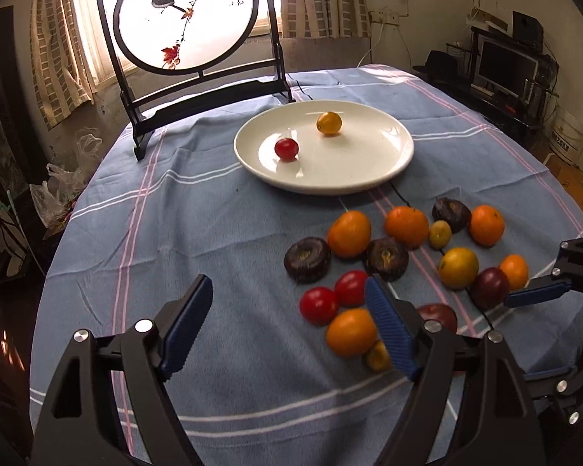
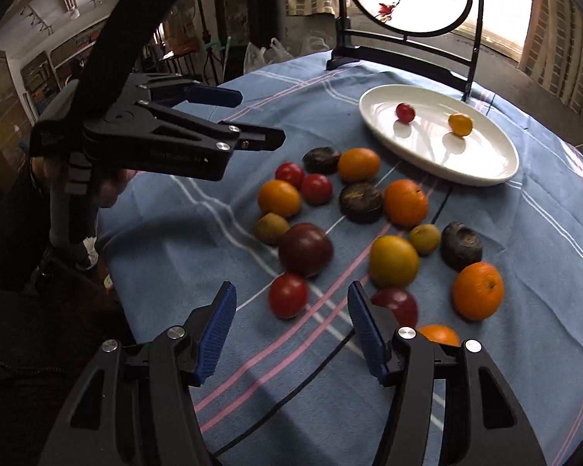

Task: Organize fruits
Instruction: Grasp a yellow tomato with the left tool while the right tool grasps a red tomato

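Observation:
A white plate (image 1: 369, 178) on the blue cloth holds a red cherry tomato (image 1: 286, 149) and a small yellow-orange fruit (image 1: 329, 123); the plate also shows in the right wrist view (image 2: 478, 171). Several loose fruits lie in front of it: oranges (image 1: 349, 233), red tomatoes (image 1: 318, 305), dark round fruits (image 1: 308, 259), a yellow one (image 1: 458, 267). My left gripper (image 1: 289, 326) is open and empty, above the cloth left of the pile. My right gripper (image 2: 291, 330) is open and empty, just in front of a red tomato (image 2: 287, 296).
A framed round bird screen (image 1: 186, 15) stands on the table behind the plate. A black cable (image 2: 291, 384) runs over the cloth under the right gripper. The table edge curves away on the left, with plastic bags (image 1: 58, 190) beyond it.

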`<state>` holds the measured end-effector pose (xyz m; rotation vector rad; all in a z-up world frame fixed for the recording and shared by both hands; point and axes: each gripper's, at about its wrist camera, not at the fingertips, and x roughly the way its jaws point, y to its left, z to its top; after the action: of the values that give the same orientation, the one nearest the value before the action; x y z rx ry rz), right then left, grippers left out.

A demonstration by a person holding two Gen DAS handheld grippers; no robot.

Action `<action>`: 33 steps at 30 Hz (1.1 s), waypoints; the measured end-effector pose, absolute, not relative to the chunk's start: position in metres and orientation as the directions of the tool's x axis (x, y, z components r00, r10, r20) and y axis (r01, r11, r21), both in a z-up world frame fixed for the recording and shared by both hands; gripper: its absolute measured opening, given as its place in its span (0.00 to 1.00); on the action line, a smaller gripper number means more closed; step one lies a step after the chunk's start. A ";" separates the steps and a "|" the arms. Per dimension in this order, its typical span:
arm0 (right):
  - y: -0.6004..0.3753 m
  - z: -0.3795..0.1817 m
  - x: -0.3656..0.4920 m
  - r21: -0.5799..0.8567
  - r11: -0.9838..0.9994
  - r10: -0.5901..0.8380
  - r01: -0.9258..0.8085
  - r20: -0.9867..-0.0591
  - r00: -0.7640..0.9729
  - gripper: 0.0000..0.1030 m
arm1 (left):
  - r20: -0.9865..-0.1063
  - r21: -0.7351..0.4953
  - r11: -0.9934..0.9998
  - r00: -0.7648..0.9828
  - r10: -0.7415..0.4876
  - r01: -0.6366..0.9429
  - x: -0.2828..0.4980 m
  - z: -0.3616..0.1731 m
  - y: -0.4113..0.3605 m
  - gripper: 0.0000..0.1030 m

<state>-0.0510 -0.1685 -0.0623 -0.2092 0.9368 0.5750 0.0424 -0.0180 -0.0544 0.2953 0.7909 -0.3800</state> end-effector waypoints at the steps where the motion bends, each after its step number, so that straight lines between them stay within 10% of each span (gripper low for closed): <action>1: -0.164 -0.068 -0.049 0.079 0.829 0.371 -0.553 -0.818 0.439 0.57 | -0.742 0.115 0.890 0.634 -0.219 0.442 0.037 -0.057 -0.015 0.76; 4: -0.158 -0.083 -0.044 0.097 0.839 0.359 -0.535 -0.838 0.412 0.54 | -0.767 0.103 0.863 0.592 -0.248 0.495 0.018 -0.067 -0.012 0.76; 7: -0.155 -0.089 -0.041 0.088 0.843 0.347 -0.531 -0.843 0.410 0.25 | -0.788 0.064 0.833 0.540 -0.296 0.549 0.005 -0.075 -0.015 0.76; 21: -0.184 -0.083 -0.044 0.097 0.866 0.342 -0.490 -0.831 0.439 0.25 | -0.838 -0.051 0.828 0.427 -0.339 0.558 0.019 -0.109 -0.052 0.45; 23: -0.186 -0.083 -0.043 0.102 0.868 0.344 -0.487 -0.830 0.440 0.25 | -0.841 -0.076 0.827 0.410 -0.354 0.557 0.021 -0.108 -0.053 0.27; 33: -0.189 -0.069 -0.043 0.092 0.865 0.349 -0.494 -0.817 0.458 0.25 | -0.802 -0.038 0.820 0.472 -0.366 0.572 0.011 -0.080 -0.044 0.26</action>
<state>-0.0435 -0.1893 -0.0686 -0.1664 0.9639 0.5221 0.0113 -0.0440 -0.0800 0.2496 0.9126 -0.5811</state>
